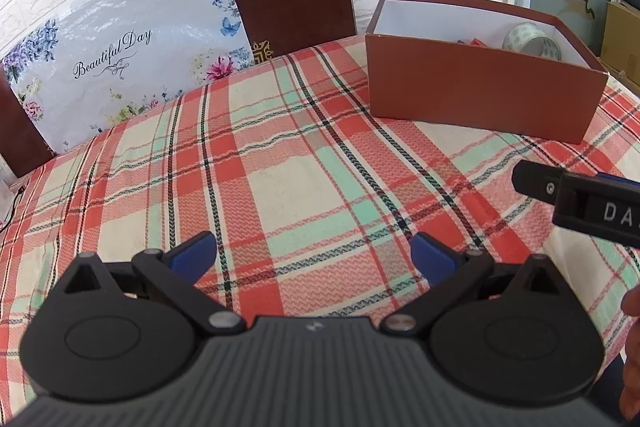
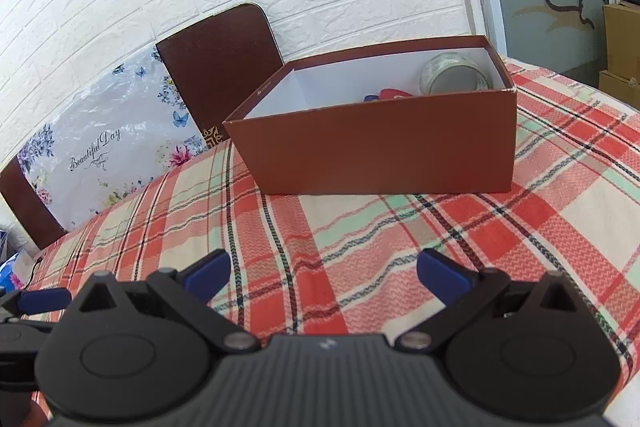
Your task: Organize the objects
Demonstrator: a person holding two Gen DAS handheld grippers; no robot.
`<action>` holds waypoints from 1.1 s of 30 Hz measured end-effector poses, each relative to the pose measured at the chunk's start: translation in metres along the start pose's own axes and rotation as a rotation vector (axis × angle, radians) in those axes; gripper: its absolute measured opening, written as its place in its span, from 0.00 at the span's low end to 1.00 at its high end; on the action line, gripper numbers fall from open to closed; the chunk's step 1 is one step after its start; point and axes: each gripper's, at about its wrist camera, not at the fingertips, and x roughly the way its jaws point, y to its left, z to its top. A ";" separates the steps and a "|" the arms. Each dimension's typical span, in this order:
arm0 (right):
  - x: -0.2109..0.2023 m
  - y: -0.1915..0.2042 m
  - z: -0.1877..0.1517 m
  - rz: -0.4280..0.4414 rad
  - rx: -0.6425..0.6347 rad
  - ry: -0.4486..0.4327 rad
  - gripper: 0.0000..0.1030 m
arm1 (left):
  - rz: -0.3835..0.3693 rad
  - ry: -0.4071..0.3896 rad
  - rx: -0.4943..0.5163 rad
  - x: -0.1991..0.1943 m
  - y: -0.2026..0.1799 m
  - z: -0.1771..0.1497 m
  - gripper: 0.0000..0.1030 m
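— Brown cardboard box (image 2: 384,147) with the white inside: where does it stand?
— On the plaid-clothed counter (image 1: 280,179), beyond both tools, open-topped.
— And going left to right?
— Left tool (image 1: 314,253): blue fingers spread, empty. Right tool (image 2: 322,273): the same. Inside the box, something red and blue (image 2: 386,94), then a clear tape roll (image 2: 456,73) at its right end.

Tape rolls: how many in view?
1. The tape roll lies at the right end inside the brown box, beside red and blue items. The box wall may hide more.
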 end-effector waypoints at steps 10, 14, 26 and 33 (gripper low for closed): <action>0.001 0.001 0.000 0.003 -0.007 0.001 1.00 | 0.000 -0.001 0.001 0.000 0.001 0.000 1.00; 0.000 0.001 0.000 0.002 -0.008 -0.003 1.00 | -0.002 0.000 0.001 0.000 0.000 -0.001 1.00; -0.003 0.002 0.000 0.003 -0.016 -0.009 1.00 | -0.008 0.003 0.000 -0.002 0.001 -0.001 1.00; -0.002 0.004 -0.002 0.005 -0.019 -0.006 1.00 | -0.015 0.009 -0.003 -0.001 0.002 -0.002 1.00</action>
